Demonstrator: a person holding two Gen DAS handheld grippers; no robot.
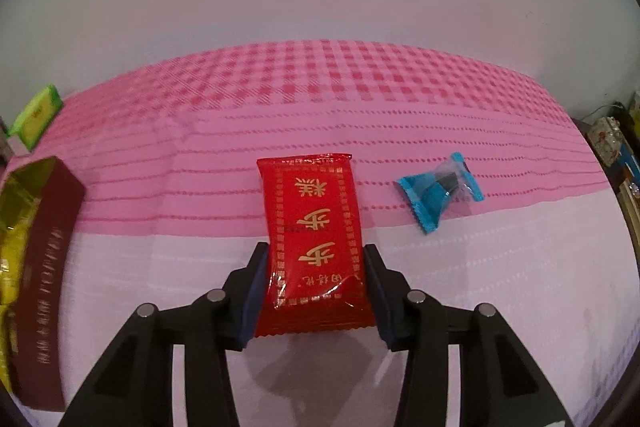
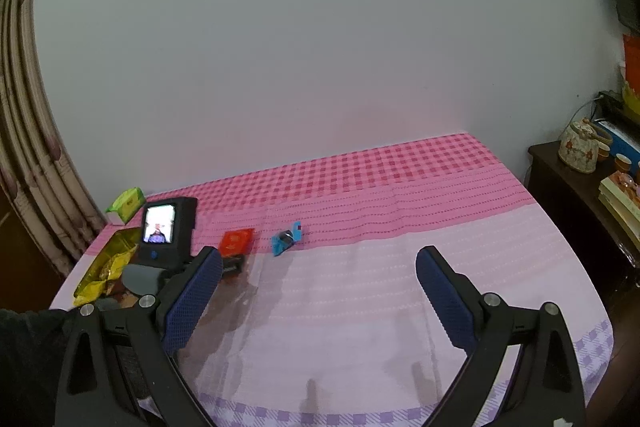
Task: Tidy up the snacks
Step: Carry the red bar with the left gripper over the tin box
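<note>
My left gripper [image 1: 316,283] was clamped on the red snack packet [image 1: 314,243], one pad against each long edge near its nearer end. The packet's long axis ran straight away from me, in line with the gripper's own pointing direction, so most of its length stuck out ahead of the fingers. It lay low over the pink cloth of the surface [image 1: 440,131]; I could not tell whether its far end was touching the cloth or just clear of it.

What mattered for the coming move was the dark red box [image 1: 48,267], which sat off to my left with its open top showing yellow wrappers. I judged the packet would have to swing leftward across to it, and my left hand was plainly the nearer one. The blue wrapped candy [image 1: 440,191] lay just beside the packet on the other side, apart from it, and a green box [image 1: 36,119] stood beyond the dark red box.

My left gripper pointed steeply down at the surface. My right gripper [image 2: 320,267] hung nearer me with its jaws wide apart and nothing between them, tilted only slightly downward, well apart from the candy.
</note>
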